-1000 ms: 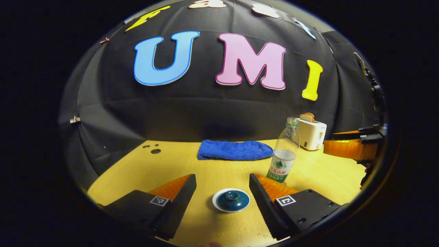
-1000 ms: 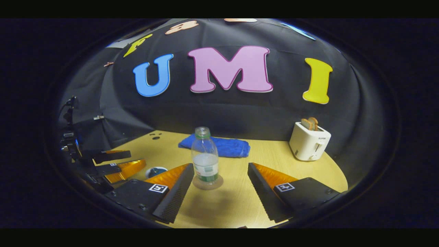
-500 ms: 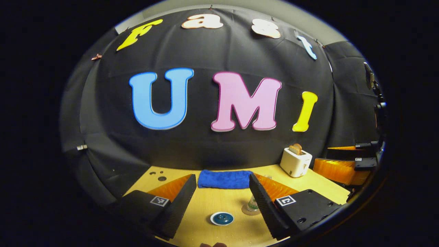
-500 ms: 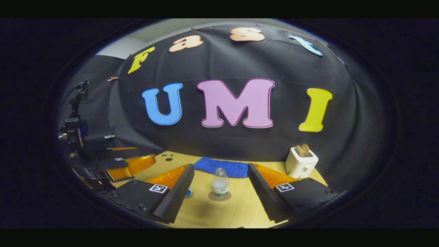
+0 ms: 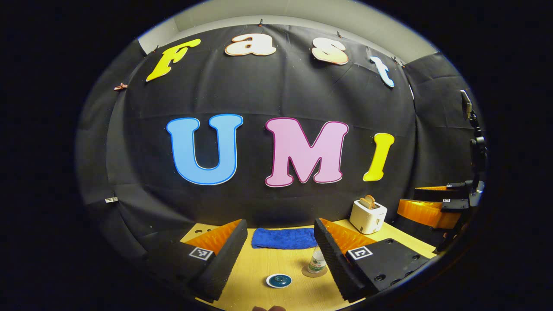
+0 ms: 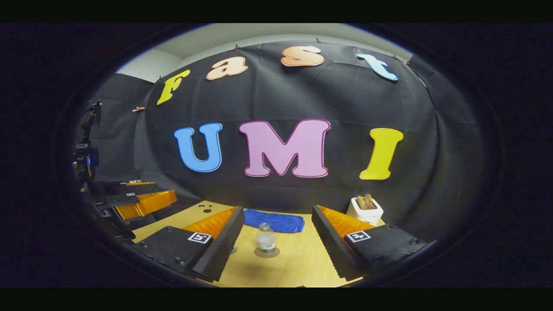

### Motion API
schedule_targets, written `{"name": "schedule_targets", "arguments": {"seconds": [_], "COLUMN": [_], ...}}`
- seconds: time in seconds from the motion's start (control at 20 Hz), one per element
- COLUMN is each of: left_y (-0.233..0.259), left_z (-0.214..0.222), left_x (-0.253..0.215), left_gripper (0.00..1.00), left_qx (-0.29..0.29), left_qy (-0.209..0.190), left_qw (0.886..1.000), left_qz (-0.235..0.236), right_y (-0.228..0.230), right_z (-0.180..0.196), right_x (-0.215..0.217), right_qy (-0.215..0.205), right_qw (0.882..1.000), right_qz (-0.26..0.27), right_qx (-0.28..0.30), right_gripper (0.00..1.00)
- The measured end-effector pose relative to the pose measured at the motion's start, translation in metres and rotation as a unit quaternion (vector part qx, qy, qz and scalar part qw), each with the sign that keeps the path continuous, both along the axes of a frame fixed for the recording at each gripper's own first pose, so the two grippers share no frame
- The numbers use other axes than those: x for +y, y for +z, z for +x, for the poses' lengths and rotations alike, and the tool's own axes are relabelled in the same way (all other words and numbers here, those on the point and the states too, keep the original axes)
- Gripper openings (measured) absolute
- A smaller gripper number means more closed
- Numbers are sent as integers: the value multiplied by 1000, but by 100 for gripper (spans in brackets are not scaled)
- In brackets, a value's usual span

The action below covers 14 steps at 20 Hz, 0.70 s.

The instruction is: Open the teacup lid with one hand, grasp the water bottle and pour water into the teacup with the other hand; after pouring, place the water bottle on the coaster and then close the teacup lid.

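From my wide-open, empty left claw [image 5: 281, 255], the blue teacup lid [image 5: 278, 280] sits closed; my right claw [image 6: 278, 242], equally open, frames the bottle [image 6: 265, 239] upright on its coaster [image 6: 266, 252].

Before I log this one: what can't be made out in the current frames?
- Teacup: left gripper view shows the lid from above; the cup beneath is hidden.
- Bottle: left gripper view, finger covers its right side.
- Bottle water level: right gripper view, too small.
- Coaster: mostly under the bottle.
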State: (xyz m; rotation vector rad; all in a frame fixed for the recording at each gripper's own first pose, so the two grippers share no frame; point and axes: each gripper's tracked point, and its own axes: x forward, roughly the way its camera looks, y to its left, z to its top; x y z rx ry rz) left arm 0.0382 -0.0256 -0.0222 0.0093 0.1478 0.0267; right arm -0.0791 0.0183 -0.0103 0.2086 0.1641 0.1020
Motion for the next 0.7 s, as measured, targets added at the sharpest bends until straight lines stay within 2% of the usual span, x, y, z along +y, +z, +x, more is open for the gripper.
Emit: {"name": "schedule_targets", "arguments": {"seconds": [0.25,0.7], "left_y": [2,0], "left_z": [-2,-8], "left_x": [-4,-22], "left_gripper": [97,97], "left_qx": [-5,2], "left_qy": [-3,-9], "left_qw": [1000,1000], "left_qz": [6,11], "right_y": [2,6], "right_z": [-6,-14], "right_x": [-9,-10], "right_qy": [-9,6], "right_qw": [1000,1000], "right_qz": [-2,1], "right_qx": [-5,-11], "right_gripper": [96,96]}}
